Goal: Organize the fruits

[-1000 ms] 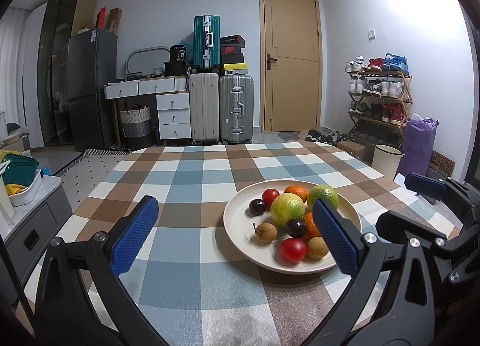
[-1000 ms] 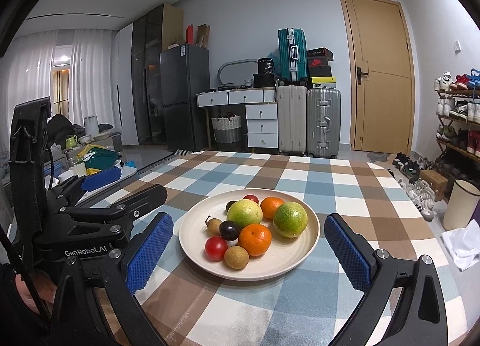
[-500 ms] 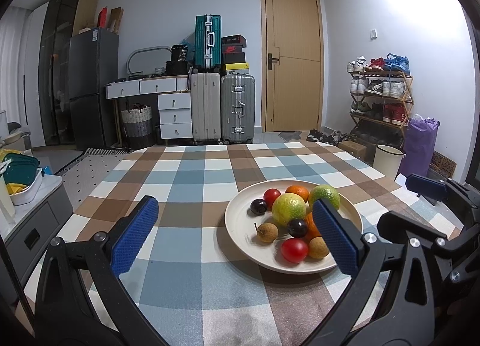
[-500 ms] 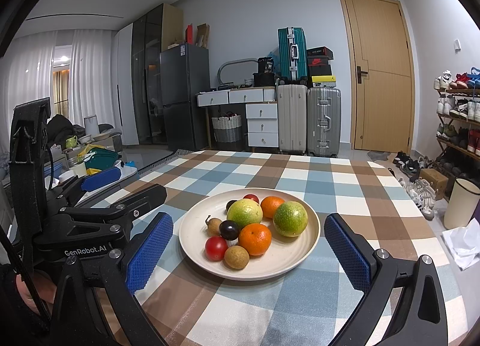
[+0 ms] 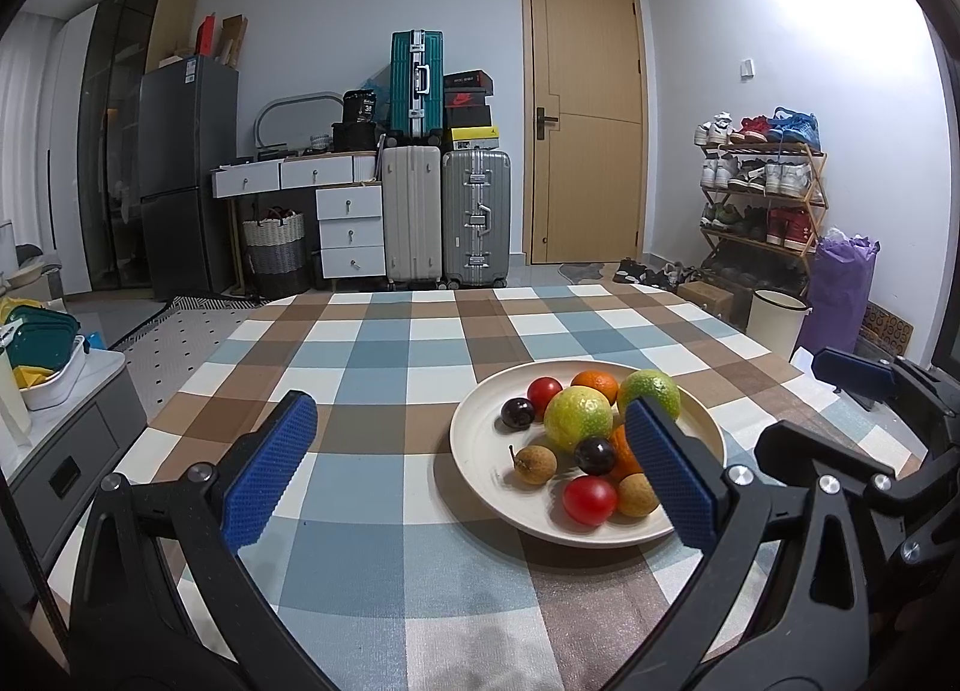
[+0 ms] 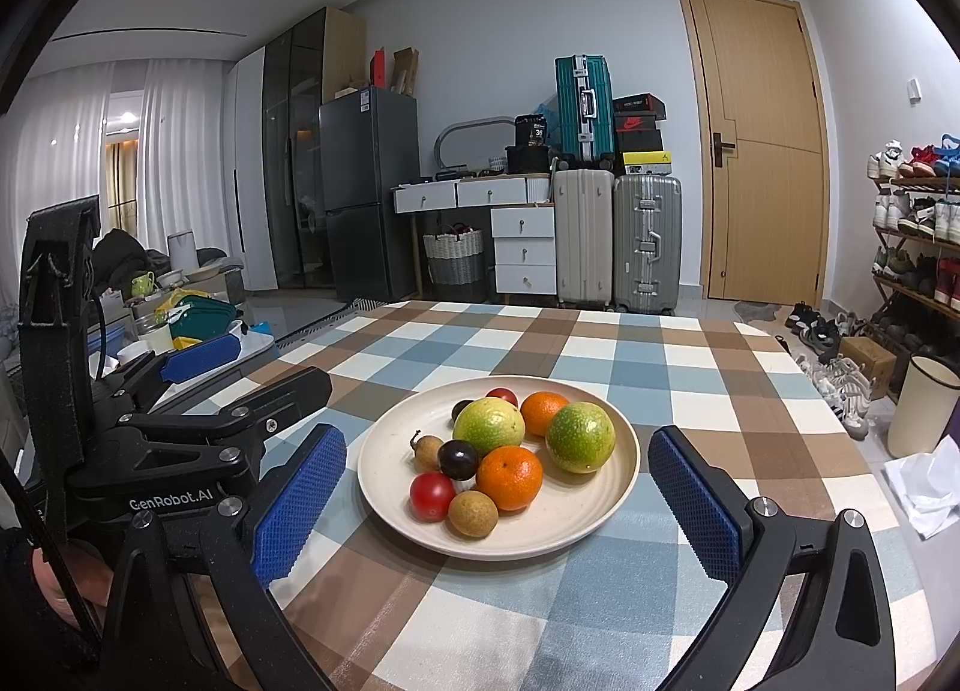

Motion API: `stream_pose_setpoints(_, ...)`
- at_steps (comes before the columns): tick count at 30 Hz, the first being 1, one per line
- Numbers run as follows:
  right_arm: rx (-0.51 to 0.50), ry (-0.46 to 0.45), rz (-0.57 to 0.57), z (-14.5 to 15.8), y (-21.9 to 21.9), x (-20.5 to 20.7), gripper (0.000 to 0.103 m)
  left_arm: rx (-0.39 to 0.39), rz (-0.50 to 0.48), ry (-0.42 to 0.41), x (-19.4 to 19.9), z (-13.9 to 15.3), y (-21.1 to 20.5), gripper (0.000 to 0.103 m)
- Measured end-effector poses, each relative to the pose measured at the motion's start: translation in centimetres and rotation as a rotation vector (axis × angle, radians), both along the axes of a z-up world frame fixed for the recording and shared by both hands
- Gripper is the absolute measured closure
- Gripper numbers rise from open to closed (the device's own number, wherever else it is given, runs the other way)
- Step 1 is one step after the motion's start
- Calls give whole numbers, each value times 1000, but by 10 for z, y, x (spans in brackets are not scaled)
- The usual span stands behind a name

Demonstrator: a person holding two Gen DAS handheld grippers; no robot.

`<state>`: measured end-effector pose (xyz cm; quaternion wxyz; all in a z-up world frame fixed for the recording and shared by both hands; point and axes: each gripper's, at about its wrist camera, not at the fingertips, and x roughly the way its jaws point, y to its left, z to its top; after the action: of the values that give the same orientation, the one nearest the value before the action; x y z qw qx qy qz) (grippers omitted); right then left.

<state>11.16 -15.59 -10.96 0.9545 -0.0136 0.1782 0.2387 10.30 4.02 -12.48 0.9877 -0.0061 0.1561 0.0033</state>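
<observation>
A cream plate on the checked tablecloth holds several fruits: two green citrus, two oranges, two red tomatoes, two dark plums and two brown longans. My left gripper is open and empty, low over the cloth just left of the plate. Its right finger covers part of an orange. My right gripper is open and empty, its fingers to either side of the plate's near half.
The checked tablecloth covers the table. The left gripper's body sits at the left of the right wrist view; the right gripper's body sits at the right of the left wrist view. Suitcases, drawers, a fridge and a shoe rack stand behind.
Almost nothing: the left wrist view has shifted very slightly, so the plate sits a touch further right. Both grippers stay open.
</observation>
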Motion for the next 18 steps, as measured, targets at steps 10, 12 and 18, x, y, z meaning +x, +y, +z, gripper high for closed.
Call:
stream_pose_setpoints(10, 0, -1, 0, 0, 0, 0, 0, 1, 1, 0, -1, 0, -1, 1)
stream_pose_setpoints(12, 0, 0, 0, 0, 0, 0, 0, 0, 1, 0, 0, 0, 0, 1)
stream_pose_setpoints(18, 0, 0, 0, 0, 0, 0, 0, 0, 0, 1, 0, 0, 0, 1)
